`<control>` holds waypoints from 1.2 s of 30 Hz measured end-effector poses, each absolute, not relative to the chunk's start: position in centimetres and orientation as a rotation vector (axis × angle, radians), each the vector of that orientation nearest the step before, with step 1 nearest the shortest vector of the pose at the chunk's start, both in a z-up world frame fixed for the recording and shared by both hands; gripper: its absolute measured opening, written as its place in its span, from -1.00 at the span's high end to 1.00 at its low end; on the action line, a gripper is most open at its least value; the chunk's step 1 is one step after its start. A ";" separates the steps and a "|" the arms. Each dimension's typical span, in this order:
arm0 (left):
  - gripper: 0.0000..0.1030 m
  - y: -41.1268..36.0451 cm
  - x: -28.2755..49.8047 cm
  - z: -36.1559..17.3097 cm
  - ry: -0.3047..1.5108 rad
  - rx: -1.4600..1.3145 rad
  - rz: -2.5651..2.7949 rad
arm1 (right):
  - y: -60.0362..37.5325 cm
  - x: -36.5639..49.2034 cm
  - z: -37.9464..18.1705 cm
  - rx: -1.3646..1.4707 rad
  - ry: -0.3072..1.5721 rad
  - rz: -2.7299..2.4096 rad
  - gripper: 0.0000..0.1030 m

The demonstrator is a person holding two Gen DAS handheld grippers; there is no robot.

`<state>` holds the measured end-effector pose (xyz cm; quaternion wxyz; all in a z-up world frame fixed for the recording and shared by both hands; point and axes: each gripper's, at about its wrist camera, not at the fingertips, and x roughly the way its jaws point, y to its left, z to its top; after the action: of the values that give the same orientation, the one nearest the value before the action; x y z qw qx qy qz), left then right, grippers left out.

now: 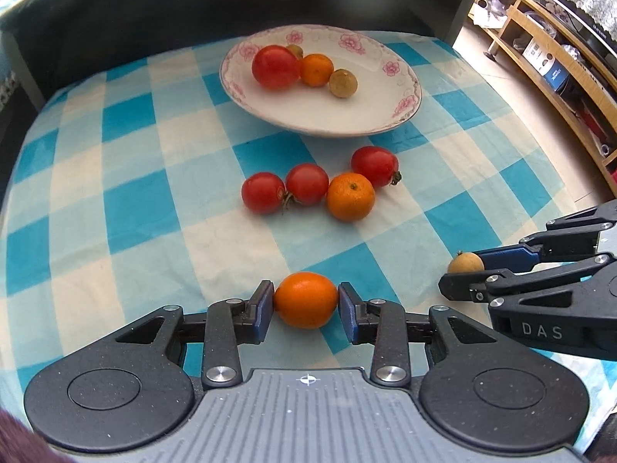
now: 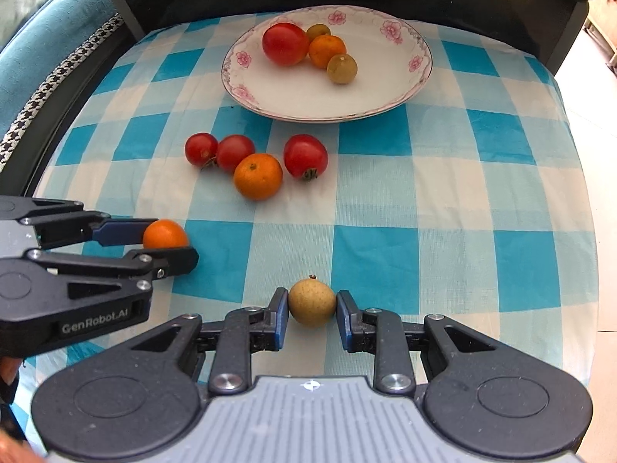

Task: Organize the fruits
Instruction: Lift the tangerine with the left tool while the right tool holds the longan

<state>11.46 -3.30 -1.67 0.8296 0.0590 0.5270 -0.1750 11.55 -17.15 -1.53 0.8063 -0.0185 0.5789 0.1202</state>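
The left gripper (image 1: pixel 306 301) has its 2 blue-padded fingers (image 1: pixel 261 308) pressed against the sides of a small round orange mandarin (image 1: pixel 306 299), holding it low over the blue-and-white checked cloth (image 1: pixel 135 200) that covers the tabletop. The right gripper (image 2: pixel 312 306) has its fingers (image 2: pixel 279 318) drawn in narrow on a small tan, round, rough-skinned fruit (image 2: pixel 312 305) with a short stem, gripped at both sides, also just above the cloth. Each gripper shows in the other's view: the right one enters from the right edge of the left wrist view, the left one from the left edge of the right wrist view, and they sit side by side, near each other but apart. Farther back, in the middle of the cloth, 3 red round tomatoes (image 1: pixel 306 184) and 1 loose orange mandarin (image 1: pixel 350 196) lie clustered, touching one another. Behind them stands a white ceramic plate with pink flower print on its rim (image 1: pixel 385 115); in it lie 1 large red tomato (image 1: pixel 275 66), 1 orange mandarin (image 1: pixel 316 70) and 2 small tan fruits (image 1: pixel 343 83), gathered toward the plate's far left part.
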 end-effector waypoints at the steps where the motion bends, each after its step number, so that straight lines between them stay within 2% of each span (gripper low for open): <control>1: 0.09 -3.4 11.5 -1.7 1.118 0.125 -0.375 | -17.2 11.5 -1.6 -0.035 1.239 0.257 0.43; 9: 0.01 -3.7 12.3 -2.0 1.111 0.109 -0.372 | -17.4 12.1 -1.6 -0.017 1.235 0.254 0.43; 16: 0.15 -3.8 11.9 -1.9 1.125 0.121 -0.383 | -17.3 12.3 -1.6 -0.016 1.231 0.252 0.43; 36: 0.16 -3.9 12.2 0.3 1.079 0.088 -0.404 | -17.8 12.5 0.0 -0.001 1.172 0.237 0.43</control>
<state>12.16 -3.87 0.27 0.8378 0.0416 0.5098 -0.1912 12.48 -17.82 0.00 0.8266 -0.0004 0.5516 0.1115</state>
